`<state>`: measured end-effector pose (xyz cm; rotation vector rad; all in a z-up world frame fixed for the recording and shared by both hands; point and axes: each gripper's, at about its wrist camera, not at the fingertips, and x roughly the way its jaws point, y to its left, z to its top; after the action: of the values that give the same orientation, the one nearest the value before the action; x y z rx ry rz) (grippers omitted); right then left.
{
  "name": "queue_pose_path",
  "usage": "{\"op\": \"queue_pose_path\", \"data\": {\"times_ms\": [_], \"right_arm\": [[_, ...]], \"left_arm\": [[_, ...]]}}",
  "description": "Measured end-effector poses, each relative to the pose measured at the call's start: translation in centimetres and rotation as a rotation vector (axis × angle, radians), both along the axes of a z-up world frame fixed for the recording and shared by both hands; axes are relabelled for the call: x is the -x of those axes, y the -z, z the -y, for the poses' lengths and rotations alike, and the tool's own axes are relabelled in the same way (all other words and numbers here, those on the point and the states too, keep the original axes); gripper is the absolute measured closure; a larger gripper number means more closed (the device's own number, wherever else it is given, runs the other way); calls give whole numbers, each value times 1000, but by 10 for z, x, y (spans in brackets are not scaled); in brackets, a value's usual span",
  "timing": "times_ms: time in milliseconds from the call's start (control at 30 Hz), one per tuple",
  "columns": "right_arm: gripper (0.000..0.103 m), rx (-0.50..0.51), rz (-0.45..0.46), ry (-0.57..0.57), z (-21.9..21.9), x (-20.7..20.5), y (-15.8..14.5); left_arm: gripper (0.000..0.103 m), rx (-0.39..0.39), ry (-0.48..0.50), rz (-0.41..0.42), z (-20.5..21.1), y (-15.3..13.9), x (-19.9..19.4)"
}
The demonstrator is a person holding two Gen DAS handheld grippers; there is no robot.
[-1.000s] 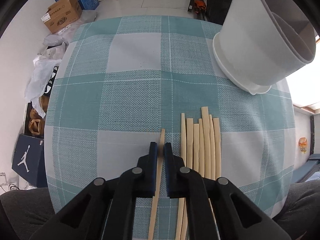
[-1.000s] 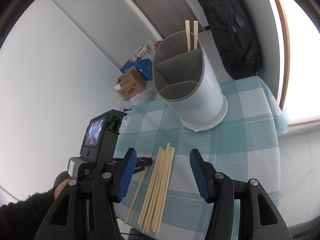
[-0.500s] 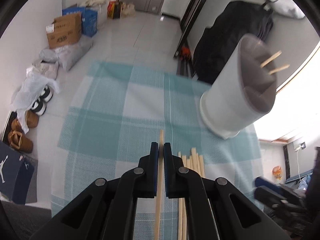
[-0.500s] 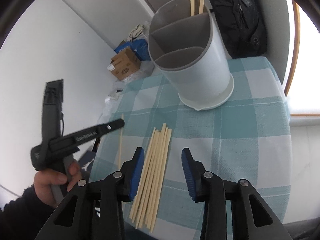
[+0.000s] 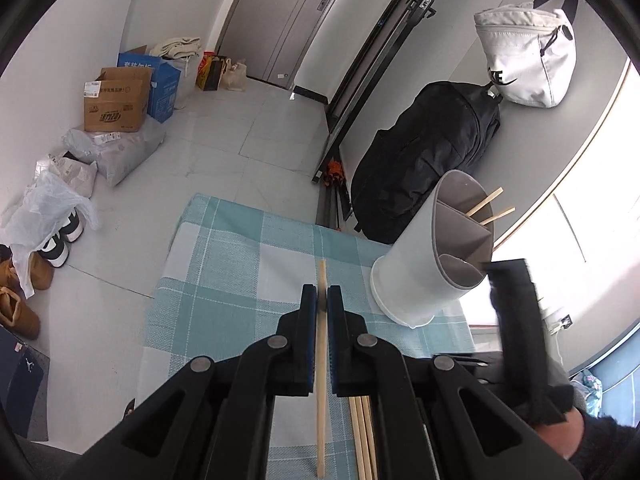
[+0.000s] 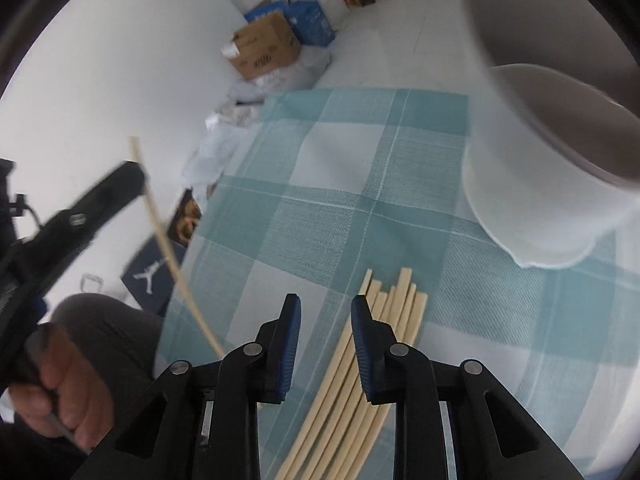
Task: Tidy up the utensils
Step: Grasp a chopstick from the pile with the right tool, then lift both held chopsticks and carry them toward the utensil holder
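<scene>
My left gripper (image 5: 320, 300) is shut on a single pale chopstick (image 5: 321, 360) and holds it off the checked tablecloth (image 5: 224, 288). The right wrist view shows that gripper (image 6: 100, 200) and its chopstick (image 6: 160, 232) raised at the left. My right gripper (image 6: 326, 308) hangs low over the bundle of several chopsticks (image 6: 384, 320) lying on the cloth, its jaws closing. The bundle's left edge runs between them, and the pads are not pressing on it. A white holder (image 5: 420, 276) with grey compartments stands at the far right, with two chopsticks (image 5: 486, 204) in its far compartment.
The holder (image 6: 540, 200) looms close on the right of the right wrist view. Beyond the table's far edge are a black backpack (image 5: 428, 160) and a white bag (image 5: 528, 60). Cardboard boxes (image 5: 116, 100) and shoes (image 5: 60, 240) sit on the floor at the left.
The left gripper has lifted its chopstick off the cloth and tipped upward. The right gripper has swung down over the bundle and its jaws have narrowed.
</scene>
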<state>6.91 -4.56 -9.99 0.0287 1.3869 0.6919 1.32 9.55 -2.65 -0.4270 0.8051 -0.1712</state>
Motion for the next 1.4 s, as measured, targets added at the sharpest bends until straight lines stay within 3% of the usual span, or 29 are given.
{"op": "queue_pose_path", "data": {"times_ms": [133,367,567,633,800,867,933,1067,1200,1400], "right_arm": [[87,88,-49,-13,-11,-10,16],[88,122,-85,-1,-13,-14,17],[84,212,-9,-44,-29,-1,11],[83,220,-38,-48,-30,5,15],[81,257,44,-78,-39,14,12],[84,279,64,-84,-41,15,12],[97,291,84,-73,-41,14,13],[98,215,70,-2,-31,8,12],[99,102,111,77,-12,7,-5],[99,-91,296,201,36,31,-60]], "left_arm": [[102,37,-16,-3,-14,-2,3],[102,64,-21,-19,-27,0,1],[102,53,5,-4,-23,-4,4],[102,48,10,1,-22,-6,6],[102,47,11,-5,-24,-4,8],[102,39,11,-5,-23,-4,9],[102,28,10,-2,-22,-5,10],[102,0,23,14,-17,-8,13],[102,-24,44,25,-11,-11,18],[102,-29,80,30,-1,-19,22]]}}
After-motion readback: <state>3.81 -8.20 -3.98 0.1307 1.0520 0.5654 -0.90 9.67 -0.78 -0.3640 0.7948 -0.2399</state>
